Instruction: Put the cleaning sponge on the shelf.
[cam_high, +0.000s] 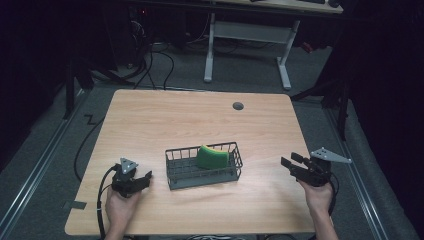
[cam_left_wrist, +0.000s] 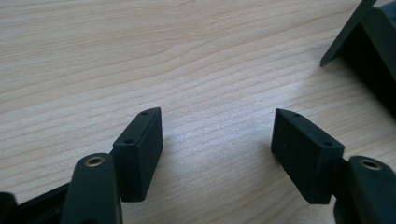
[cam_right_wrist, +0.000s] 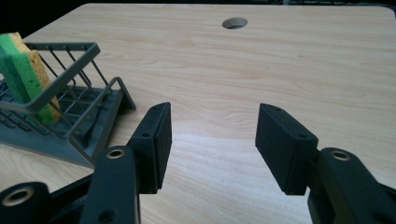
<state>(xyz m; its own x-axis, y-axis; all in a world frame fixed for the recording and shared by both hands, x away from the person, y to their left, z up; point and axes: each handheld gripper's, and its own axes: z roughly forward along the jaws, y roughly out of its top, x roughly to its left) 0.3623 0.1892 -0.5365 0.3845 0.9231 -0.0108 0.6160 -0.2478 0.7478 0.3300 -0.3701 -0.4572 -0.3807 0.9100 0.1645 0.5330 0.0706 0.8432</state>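
A grey wire basket (cam_high: 176, 172) stands near the middle of the wooden table, a little toward the front. Inside it, at the right end, a green and yellow sponge (cam_high: 212, 156) leans upright. My left gripper (cam_high: 146, 178) rests low on the table just left of the basket, open, with bare wood between its jaws (cam_left_wrist: 217, 140). My right gripper (cam_high: 289, 161) is held to the right of the basket, open and empty (cam_right_wrist: 212, 135). In the right gripper view the basket (cam_right_wrist: 88, 119) and the sponge (cam_right_wrist: 18, 70) sit at the left.
A round cable hole (cam_high: 238, 106) lies near the table's far edge. In the left gripper view a dark corner of the basket (cam_left_wrist: 369, 42) shows at the upper right. Desk legs (cam_high: 285, 65) and cables stand on the floor beyond the table.
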